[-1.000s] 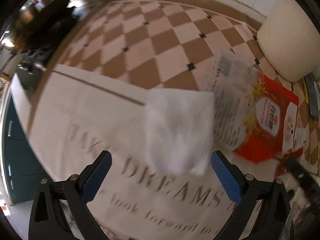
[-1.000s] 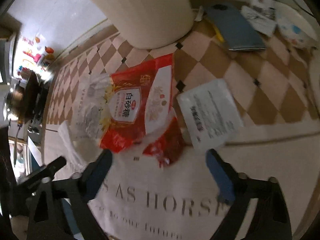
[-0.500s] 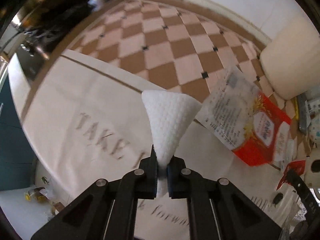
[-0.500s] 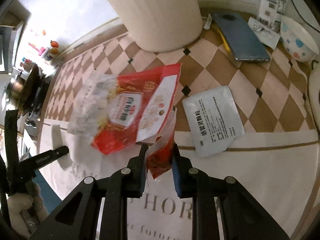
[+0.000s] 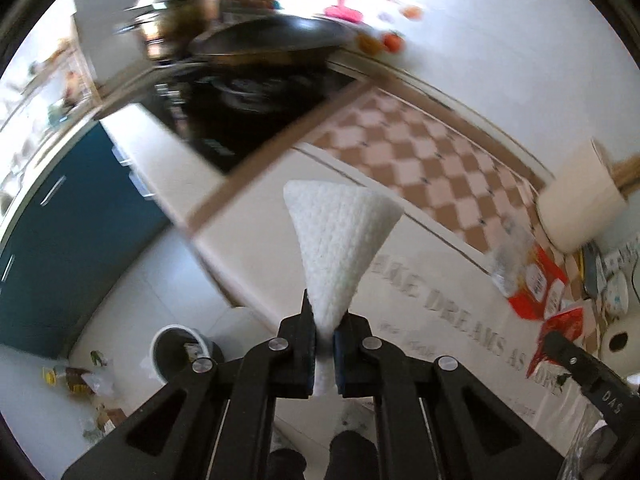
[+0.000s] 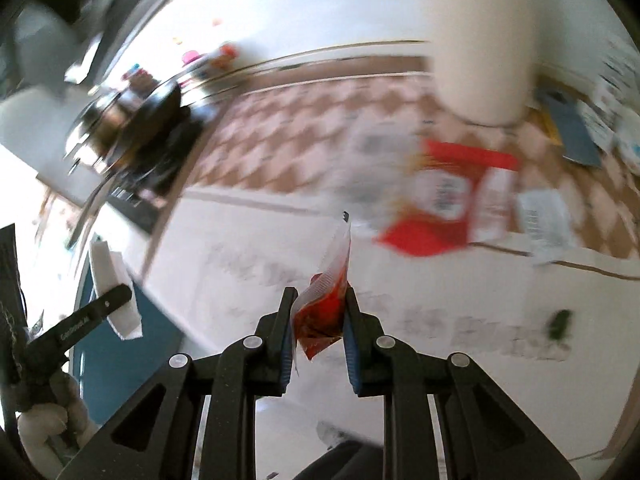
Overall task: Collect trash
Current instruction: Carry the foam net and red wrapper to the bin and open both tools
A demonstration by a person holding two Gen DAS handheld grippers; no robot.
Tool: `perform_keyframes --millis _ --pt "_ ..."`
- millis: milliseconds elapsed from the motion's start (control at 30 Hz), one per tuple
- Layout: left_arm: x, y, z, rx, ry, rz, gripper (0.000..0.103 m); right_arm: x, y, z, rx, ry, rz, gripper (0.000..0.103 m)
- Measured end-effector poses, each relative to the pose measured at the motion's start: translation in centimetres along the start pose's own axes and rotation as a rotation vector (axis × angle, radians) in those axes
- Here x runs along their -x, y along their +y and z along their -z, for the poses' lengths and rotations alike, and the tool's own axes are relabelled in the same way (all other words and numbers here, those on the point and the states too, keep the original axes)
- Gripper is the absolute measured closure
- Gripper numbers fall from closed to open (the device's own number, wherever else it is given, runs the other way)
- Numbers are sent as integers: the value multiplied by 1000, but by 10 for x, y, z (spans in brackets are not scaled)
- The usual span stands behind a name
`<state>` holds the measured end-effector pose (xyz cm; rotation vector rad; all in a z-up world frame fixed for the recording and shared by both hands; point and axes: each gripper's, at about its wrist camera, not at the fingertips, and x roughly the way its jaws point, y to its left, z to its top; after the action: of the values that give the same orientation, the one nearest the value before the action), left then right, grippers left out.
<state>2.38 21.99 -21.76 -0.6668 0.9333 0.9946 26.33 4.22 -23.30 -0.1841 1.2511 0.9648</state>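
My left gripper (image 5: 325,340) is shut on a white paper towel (image 5: 340,248) that fans out above the jaws, lifted off the counter. My right gripper (image 6: 318,320) is shut on a small red wrapper (image 6: 324,304), also lifted; the wrapper shows in the left wrist view (image 5: 560,332) too. A large red and white sugar bag (image 6: 448,208) and a white sachet (image 6: 544,220) lie on the counter mat beyond the right gripper. The sugar bag also shows in the left wrist view (image 5: 532,280). A grey bin (image 5: 178,350) stands on the floor below the counter edge.
A stove with a black wok (image 5: 264,44) is at the counter's far left. A cream canister (image 5: 580,208) stands at the back right. Blue cabinet doors (image 5: 60,240) lie below the counter. Scraps of trash (image 5: 76,380) lie on the floor beside the bin.
Both grippers closed on their items, then lifted and swung left, away from the counter toward the floor. The bin has come into the left wrist view.
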Motion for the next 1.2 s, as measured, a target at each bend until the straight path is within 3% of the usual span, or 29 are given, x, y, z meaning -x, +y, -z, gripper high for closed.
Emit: perform_keyframes --millis 133,300,467,633,900,1067,1200 --pt "17 69 11 96 -32 -49 99 -17 85 14 130 39 -75 81" --pt "18 172 45 246 -9 -128 99 -60 195 50 299 129 -159 81" --pt "-16 271 95 409 83 -182 99 -118 288 113 437 252 -210 81" --pt "-79 359 148 546 196 -200 99 -191 346 176 527 362 -219 82" --pt "-234 462 228 738 383 -15 99 -362 389 273 558 541 -194 82" --pt "-325 495 261 737 447 7 98 -486 392 334 546 656 -182 82" --pt "-378 510 281 733 469 19 98 -561 385 363 547 701 -176 82"
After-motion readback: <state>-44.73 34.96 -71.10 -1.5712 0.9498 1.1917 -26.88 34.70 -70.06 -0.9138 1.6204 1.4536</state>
